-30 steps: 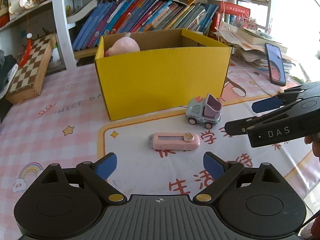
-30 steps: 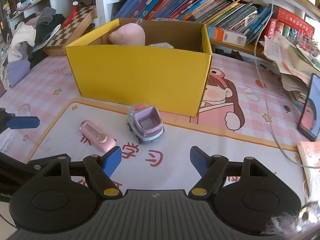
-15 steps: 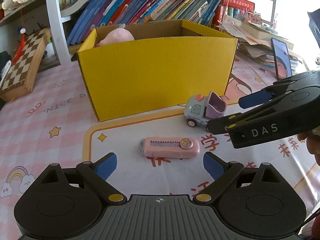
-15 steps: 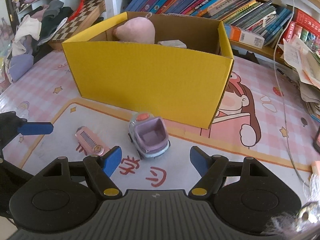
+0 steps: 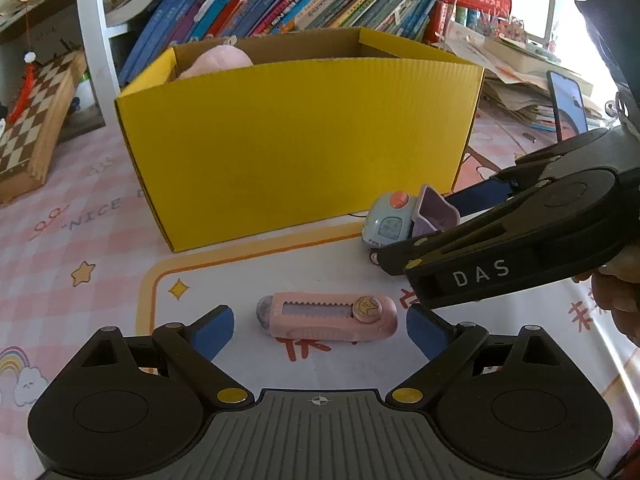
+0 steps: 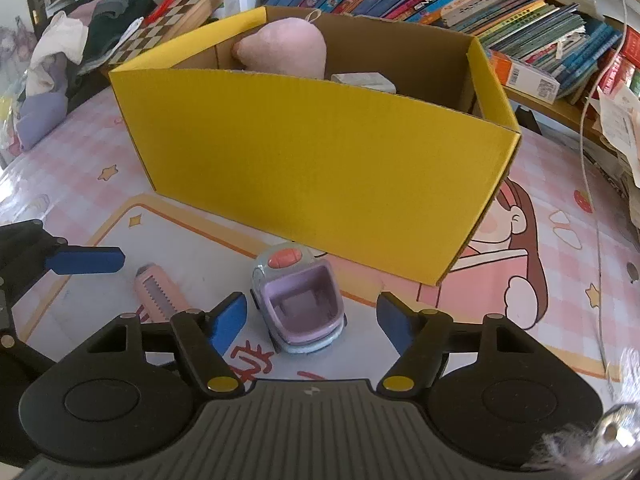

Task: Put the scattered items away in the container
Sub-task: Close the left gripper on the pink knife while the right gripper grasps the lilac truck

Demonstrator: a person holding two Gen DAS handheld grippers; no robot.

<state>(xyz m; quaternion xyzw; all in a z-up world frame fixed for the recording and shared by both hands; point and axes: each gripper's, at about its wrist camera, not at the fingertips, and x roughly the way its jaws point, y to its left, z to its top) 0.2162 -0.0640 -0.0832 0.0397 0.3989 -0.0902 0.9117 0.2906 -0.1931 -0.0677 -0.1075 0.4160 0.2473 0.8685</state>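
A: L gripper [image 5: 319,330] wide open, holds nothing. The pink slider cutter [image 5: 327,317] lies flat on the surface [image 5: 100,264] between its blue pads [image 5: 212,330], lengthwise across the gap, not touched yet

B: R gripper [image 6: 312,322]?

A: Also wide open, nothing held. Toy truck [image 6: 298,304] sits between its fingertips, closer to the left pad, purple bed facing the cam, orange button on the cab roof

B: Container?

A: Yellow cardboard box [image 6: 320,168], open top, just behind both items. Pink plush [image 6: 284,50] and a small white box [image 6: 364,80] already inside

B: Risks from here?

A: Few. Cutter lies along the closing direction, so I'd guess the pads meet its rounded ends and it could pop out or pivot. It's low and flat too, so pads may scrape the mat before they get under it. The truck has wheels, and with one pad nearer I'd expect it to roll or skid toward the box wall when squeezed. Also the 2 grippers are close, R body hangs right over the cutter's end in the L view, so they could bump on lift

B: Looks of the items?

A: Cutter: pale pink plastic, toothed slot, star thumb button, grey tip. Truck: light blue cab, lilac tipper, hard glossy plastic, prob slippery
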